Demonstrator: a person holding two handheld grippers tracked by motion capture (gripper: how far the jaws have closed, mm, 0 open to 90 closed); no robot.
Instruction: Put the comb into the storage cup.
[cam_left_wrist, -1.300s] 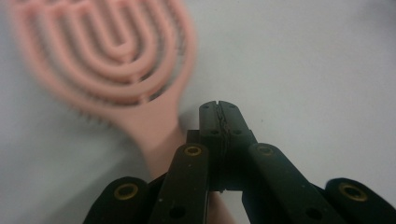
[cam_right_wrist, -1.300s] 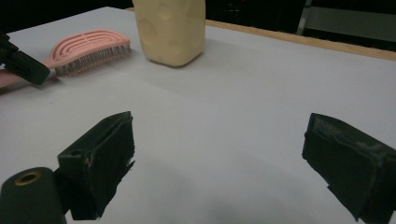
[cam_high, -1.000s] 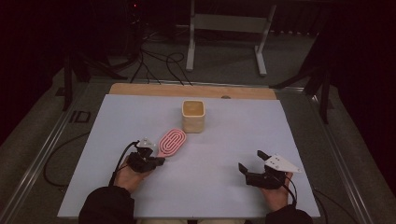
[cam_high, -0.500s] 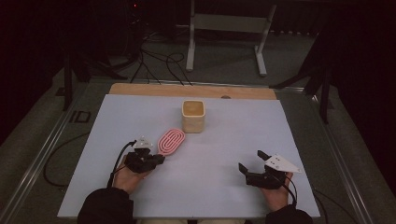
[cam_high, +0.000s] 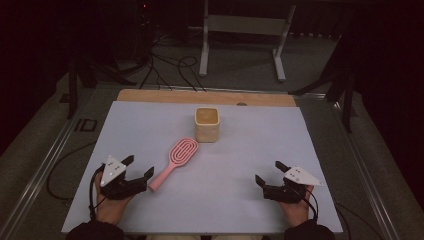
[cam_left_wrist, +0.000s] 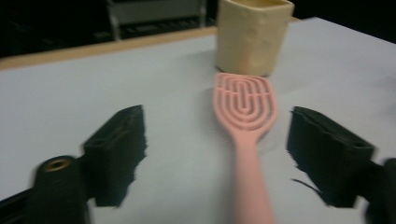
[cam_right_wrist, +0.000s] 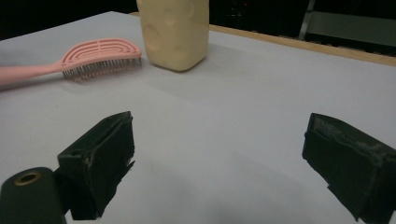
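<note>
Left gripper (cam_high: 137, 169) jaws just opened, apart, nothing pinched, pink brush (cam_high: 176, 160) flat on mat, handle end just beside jaws, beige cup (cam_high: 206, 124) right behind brush head, right gripper (cam_high: 270, 173) apart, well clear, path unobstructed

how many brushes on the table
1. The pink brush lies flat on the table, its head near the cream cup, its handle end by the left claw. None seems hidden.

My top camera looked down from above my side of the table (cam_high: 150, 125). Both gripper cameras sat low and close, facing the brush (cam_left_wrist: 246, 107) and cup (cam_right_wrist: 175, 30).
</note>
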